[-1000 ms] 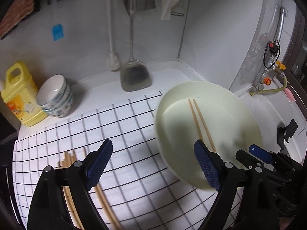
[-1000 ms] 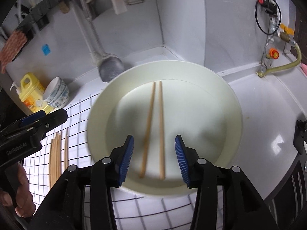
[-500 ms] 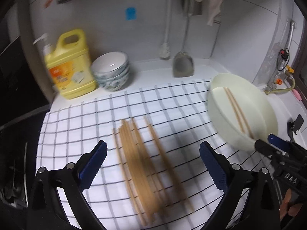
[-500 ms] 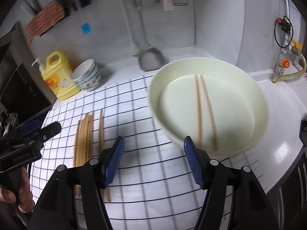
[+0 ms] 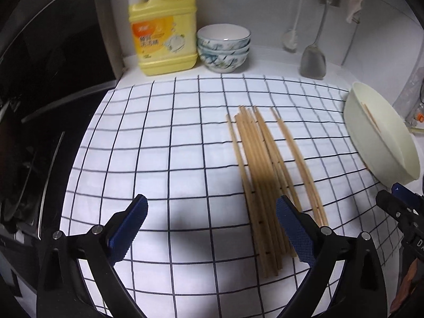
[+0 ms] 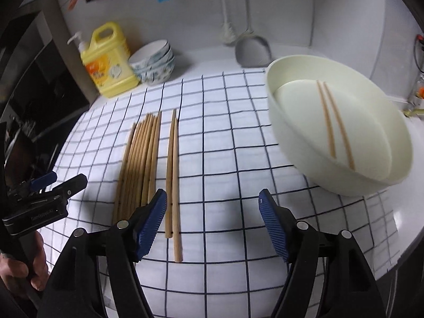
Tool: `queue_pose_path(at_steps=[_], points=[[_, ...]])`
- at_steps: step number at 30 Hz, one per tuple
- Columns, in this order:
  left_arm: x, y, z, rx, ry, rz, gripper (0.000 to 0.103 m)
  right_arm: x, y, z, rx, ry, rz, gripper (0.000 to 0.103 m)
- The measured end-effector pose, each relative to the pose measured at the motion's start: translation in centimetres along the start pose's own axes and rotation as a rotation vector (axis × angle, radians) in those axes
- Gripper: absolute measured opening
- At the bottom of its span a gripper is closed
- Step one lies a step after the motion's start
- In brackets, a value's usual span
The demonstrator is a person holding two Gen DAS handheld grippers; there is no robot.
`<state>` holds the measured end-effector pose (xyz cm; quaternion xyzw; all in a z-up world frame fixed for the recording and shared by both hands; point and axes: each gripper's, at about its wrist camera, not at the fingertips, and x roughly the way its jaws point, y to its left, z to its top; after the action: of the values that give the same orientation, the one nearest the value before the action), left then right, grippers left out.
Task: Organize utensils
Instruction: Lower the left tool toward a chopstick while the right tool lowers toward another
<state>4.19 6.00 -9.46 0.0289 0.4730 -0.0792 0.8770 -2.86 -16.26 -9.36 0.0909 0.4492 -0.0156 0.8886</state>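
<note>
Lying beside open left jaws: chopsticks [image 5: 261, 175].

The checked cloth [image 5: 185, 137] is lit from overhead — brightest at its middle, darkened by soft shadows near the tongs. Its grid lines are bowed by fisheye distortion, and black vignetting is seen beyond its corners. The chopsticks [image 6: 140, 159] on it are slightly motion-blurred.
</note>
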Motion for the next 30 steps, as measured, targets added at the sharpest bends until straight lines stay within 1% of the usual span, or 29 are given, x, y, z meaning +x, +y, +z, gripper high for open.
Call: queue_pose_path(at_steps=[3, 5, 8, 11, 14, 16, 23, 30], points=[[0.9, 0.0, -0.6, -0.024, -0.006, 0.020, 0.095, 1.4, -0.2, -0.3, -0.036, -0.008, 0.023, 0.068], [1.4, -0.1, -0.9, -0.032, -0.003, 0.043, 0.095, 2.5, -0.3, -0.4, -0.051, 0.009, 0.041, 0.068], [2.2, -0.5, -1.2, -0.031, 0.000, 0.068, 0.095, 3.7, -0.6, -0.4, -0.050, 0.011, 0.075, 0.068], [3.1, -0.8, -1.2, -0.027, -0.001, 0.083, 0.095, 4.4, -0.7, -0.4, -0.046, 0.005, 0.087, 0.068], [4.1, -0.8, -1.0, -0.030, 0.005, 0.087, 0.095, 5.2, -0.5, -0.4, -0.053, 0.003, 0.079, 0.068], [4.7, -0.8, -0.9, -0.035, 0.013, 0.078, 0.095, 5.6, -0.2, -0.4, -0.055, -0.001, 0.058, 0.068], [6.3, -1.0, -0.8, 0.002, 0.028, 0.084, 0.095, 6.9, 0.6, -0.5, -0.038, 0.008, 0.046, 0.068], [7.0, -0.9, -1.0, 0.019, 0.036, 0.074, 0.095, 7.8, 1.8, -0.4, -0.085, 0.005, 0.005, 0.068]])
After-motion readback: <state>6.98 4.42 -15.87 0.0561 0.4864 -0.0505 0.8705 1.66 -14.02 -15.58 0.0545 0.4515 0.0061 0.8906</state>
